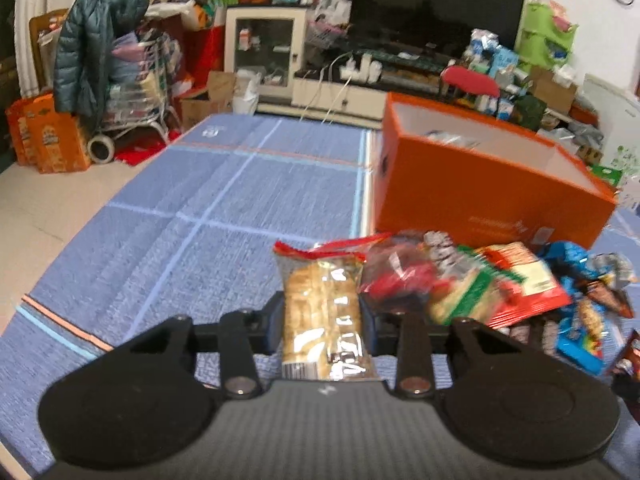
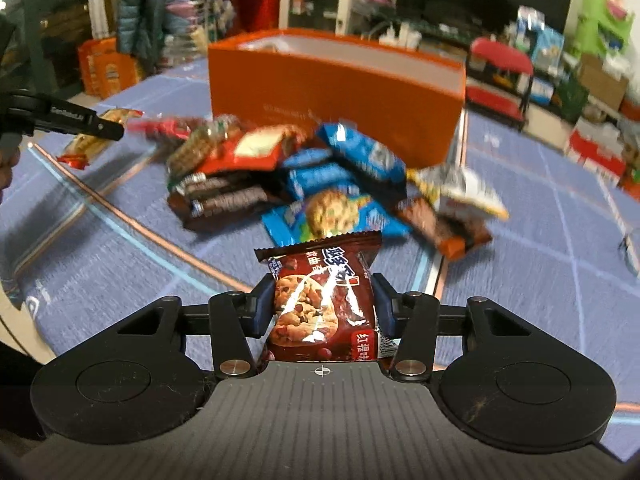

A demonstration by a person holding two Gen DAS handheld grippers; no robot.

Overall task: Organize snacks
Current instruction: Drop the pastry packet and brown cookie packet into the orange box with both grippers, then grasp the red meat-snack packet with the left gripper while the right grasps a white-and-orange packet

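A: Gripping one snack apiece, both grippers hang above the blue mat [image 1: 200, 184]: the left gripper [image 1: 323, 314] is clamped on a clear cracker packet [image 1: 324, 312], the right gripper [image 2: 323, 306] on a brown cookie packet [image 2: 322, 304].

B: And the destination?

A: Probably the open orange box [image 2: 336, 76], just behind the loose snack pile [image 2: 304, 176].

B: How will they handle?

A: Light, crinkly, likely slippery film; brittle contents. A side-on hold across the middle, as here, looks sound, though hard squeezing could crush the biscuits.
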